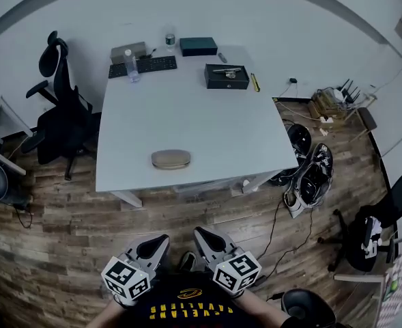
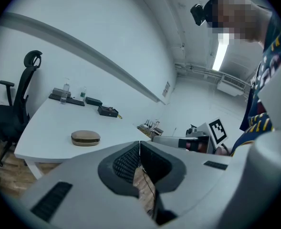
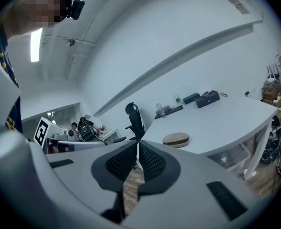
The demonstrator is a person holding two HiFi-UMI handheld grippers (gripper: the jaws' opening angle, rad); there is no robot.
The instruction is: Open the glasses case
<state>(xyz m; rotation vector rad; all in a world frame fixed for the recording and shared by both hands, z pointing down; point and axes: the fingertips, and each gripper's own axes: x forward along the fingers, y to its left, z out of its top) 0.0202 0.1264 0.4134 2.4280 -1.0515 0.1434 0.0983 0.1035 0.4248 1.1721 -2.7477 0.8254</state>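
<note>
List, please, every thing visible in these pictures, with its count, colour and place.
table: one, white, middle of the room
glasses case: one, tan, closed, near the table's front edge
keyboard: one, black, far left part of the table
bottle: one, clear, at the keyboard
grey box: one, grey, behind the keyboard
flat box: one, dark, far edge
black box: one, black, far right part
office chair: one, black, left of the table
floor clutter: several dark items, right of the table, kind unclear
left gripper: one, grey, shut, empty
right gripper: one, grey, shut, empty
</note>
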